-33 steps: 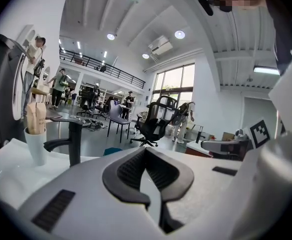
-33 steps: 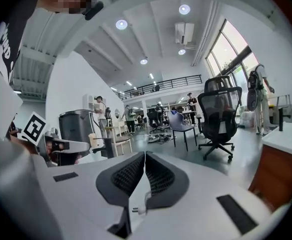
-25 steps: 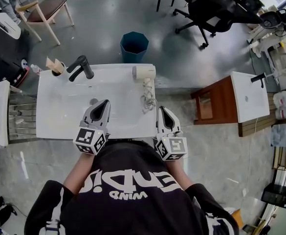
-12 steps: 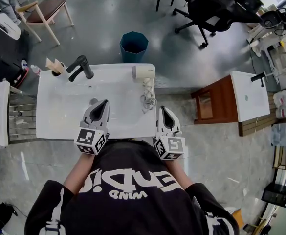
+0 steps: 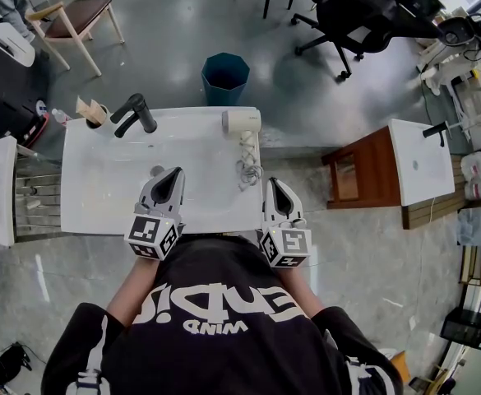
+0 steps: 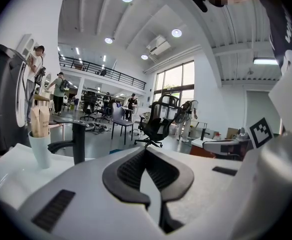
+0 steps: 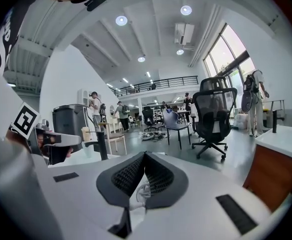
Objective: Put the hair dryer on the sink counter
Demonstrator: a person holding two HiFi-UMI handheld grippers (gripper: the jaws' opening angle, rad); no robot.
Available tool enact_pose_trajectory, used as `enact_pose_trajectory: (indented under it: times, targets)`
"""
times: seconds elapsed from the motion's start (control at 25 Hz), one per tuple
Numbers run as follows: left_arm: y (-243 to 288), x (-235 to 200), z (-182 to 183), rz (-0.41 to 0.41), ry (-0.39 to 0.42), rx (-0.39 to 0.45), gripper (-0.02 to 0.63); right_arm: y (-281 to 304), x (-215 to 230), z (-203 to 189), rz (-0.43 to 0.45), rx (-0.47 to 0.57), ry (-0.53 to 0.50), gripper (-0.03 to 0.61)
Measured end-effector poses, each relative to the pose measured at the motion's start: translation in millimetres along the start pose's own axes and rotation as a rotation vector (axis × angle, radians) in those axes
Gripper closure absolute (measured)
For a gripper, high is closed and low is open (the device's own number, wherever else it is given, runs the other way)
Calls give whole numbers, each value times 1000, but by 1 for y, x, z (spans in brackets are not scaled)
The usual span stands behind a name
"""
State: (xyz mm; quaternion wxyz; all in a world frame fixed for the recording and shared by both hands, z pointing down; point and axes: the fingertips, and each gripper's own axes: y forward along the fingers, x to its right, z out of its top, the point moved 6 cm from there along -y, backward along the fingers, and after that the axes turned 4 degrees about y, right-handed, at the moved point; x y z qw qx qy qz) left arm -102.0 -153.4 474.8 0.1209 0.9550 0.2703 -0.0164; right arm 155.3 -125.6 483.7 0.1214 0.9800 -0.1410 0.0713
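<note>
Right gripper (image 5: 275,186): jaws pressed together, empty, just off the near right corner of the sink counter (image 5: 100,196). Hair dryer (image 5: 242,122) lies straight ahead at the far right corner. Its handle seemingly runs back along the right edge, with the coiled cord (image 5: 249,169) between. Left gripper (image 5: 173,176), likewise closed, is farther off.

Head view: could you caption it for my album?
Hair dryer lies on the sink counter; left gripper and right gripper hover shut, empty.

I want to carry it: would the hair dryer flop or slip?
The cord lies in loose loops, so it would probably dangle. The hair dryer looks hard and smooth: likely stiff, maybe slippery. It lies at the sink counter edge, so a push might drop it.
</note>
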Motion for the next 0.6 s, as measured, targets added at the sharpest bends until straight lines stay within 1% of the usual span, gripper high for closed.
enact_pose_trajectory:
  times: [0.6]
  targets:
    - [2, 0, -2, 0, -12, -8, 606, 2, 2, -4, 5, -18, 20, 555]
